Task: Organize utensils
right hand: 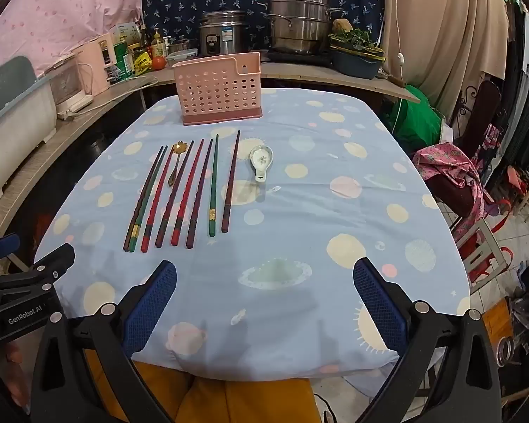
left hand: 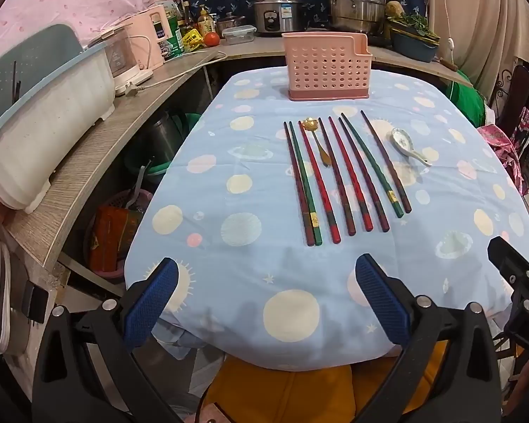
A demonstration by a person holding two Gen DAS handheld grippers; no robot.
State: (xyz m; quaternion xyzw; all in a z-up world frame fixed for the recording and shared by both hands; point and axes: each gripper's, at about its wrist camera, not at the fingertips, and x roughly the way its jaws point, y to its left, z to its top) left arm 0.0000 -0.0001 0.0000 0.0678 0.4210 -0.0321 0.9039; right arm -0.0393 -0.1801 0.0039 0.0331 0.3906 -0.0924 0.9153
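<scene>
Several red, green and dark chopsticks (left hand: 338, 176) (right hand: 183, 194) lie side by side on the blue tablecloth (left hand: 250, 194) (right hand: 317, 211). A gold spoon (left hand: 315, 139) (right hand: 177, 160) lies among them. A white ceramic spoon (left hand: 407, 144) (right hand: 261, 158) lies to their right. A pink perforated utensil holder (left hand: 328, 67) (right hand: 218, 90) stands upright at the far edge. My left gripper (left hand: 266, 271) and right gripper (right hand: 264, 273) are both open and empty, hovering over the near edge, well short of the utensils.
A wooden counter (left hand: 98, 148) runs along the left and back with a white dish rack (left hand: 42, 130), a pink appliance (left hand: 148, 42), bottles, a rice cooker (right hand: 222, 35) and steel pots (right hand: 299, 21). Chairs and clutter (right hand: 476, 183) stand to the right.
</scene>
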